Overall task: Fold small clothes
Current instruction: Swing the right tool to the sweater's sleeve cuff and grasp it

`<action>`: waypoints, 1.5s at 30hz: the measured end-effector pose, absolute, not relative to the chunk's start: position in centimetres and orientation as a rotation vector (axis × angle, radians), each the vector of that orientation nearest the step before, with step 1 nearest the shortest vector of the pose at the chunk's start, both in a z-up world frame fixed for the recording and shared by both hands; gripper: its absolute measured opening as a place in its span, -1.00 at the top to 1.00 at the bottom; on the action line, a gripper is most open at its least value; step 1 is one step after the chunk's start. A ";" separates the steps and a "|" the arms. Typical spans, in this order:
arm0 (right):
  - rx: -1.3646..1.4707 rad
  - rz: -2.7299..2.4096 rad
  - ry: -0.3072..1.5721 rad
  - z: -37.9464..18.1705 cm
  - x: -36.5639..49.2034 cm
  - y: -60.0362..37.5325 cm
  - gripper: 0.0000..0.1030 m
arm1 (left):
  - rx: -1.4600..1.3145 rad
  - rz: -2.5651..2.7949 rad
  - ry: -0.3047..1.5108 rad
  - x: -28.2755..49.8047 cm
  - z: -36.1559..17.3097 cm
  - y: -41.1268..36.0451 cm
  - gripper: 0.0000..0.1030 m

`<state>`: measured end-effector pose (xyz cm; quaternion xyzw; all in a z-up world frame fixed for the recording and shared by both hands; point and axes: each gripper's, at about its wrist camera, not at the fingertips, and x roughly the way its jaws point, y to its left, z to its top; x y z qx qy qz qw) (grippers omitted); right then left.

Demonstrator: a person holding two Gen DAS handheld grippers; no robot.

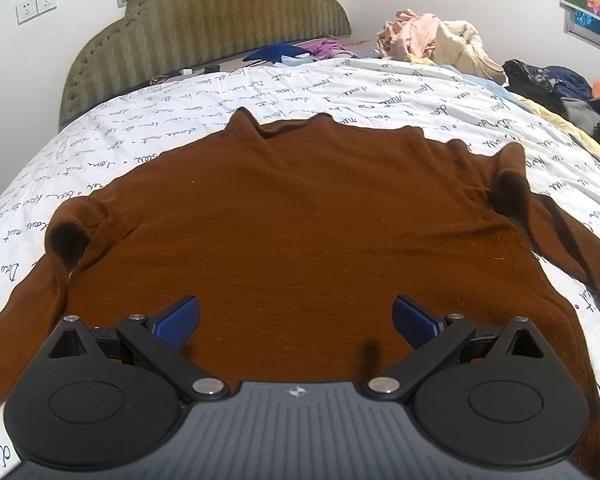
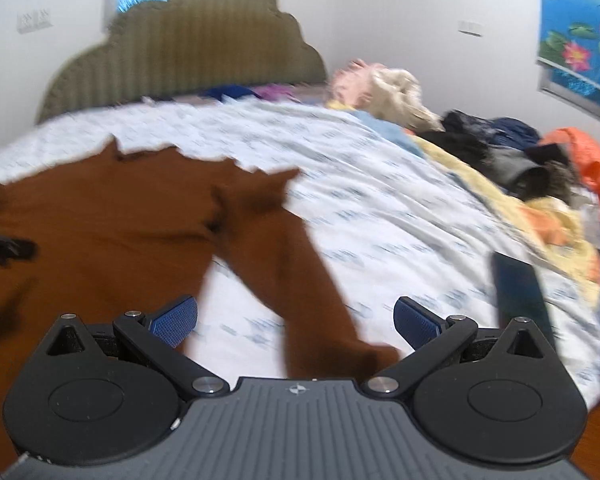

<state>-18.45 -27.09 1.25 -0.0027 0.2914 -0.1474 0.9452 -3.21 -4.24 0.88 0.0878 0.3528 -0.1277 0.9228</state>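
- While the brown sweater (image 1: 300,220) lay spread flat on the white script-printed bedsheet (image 1: 340,84), neck toward the striped headboard (image 1: 220,20), the left gripper (image 1: 296,316) hovered over its lower body, jaws wide and holding nothing.
- The right gripper (image 2: 296,316) stood wide as well, empty, above the sweater's sleeve (image 2: 292,280), which ran down to a cuff between its fingers.
- Heaped clothes (image 1: 432,36) sat well apart at the far right of the bed.

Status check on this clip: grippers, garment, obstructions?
Left gripper open, right gripper open, both empty. Brown top spread flat on bed. Nothing blocking.
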 end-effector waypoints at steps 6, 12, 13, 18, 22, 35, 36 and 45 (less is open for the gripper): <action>-0.226 -0.399 0.720 -1.9 -18.6 -27.4 -0.99 | 0.218 -0.275 0.712 -3.8 1.0 -5.0 -1.00; -0.329 -0.714 0.610 -0.8 -19.6 -30.8 -0.99 | 0.228 -0.278 0.703 -4.1 1.1 -5.1 -1.00; -0.282 -0.777 0.570 0.1 -20.1 -32.1 -0.99 | 0.227 -0.278 0.704 -4.0 1.1 -5.1 -1.00; -0.058 -0.698 0.464 2.7 -23.5 -35.8 -0.99 | 0.228 -0.281 0.715 -4.0 1.0 -5.3 -1.00; -0.006 -0.343 0.632 0.7 -21.8 -33.7 -1.00 | 0.240 -0.294 0.714 -4.2 0.9 -5.6 -1.00; -0.043 -0.778 0.488 3.4 -23.8 -37.5 -0.99 | 0.231 -0.289 0.723 -4.0 0.8 -5.3 -1.00; 0.010 -0.785 0.456 3.8 -24.7 -38.2 -0.99 | 0.238 -0.293 0.722 -4.1 0.8 -5.4 -1.00; 0.870 -0.305 0.467 0.1 -26.6 -40.9 -0.79 | 0.251 -0.285 0.719 -4.2 0.7 -5.6 -1.00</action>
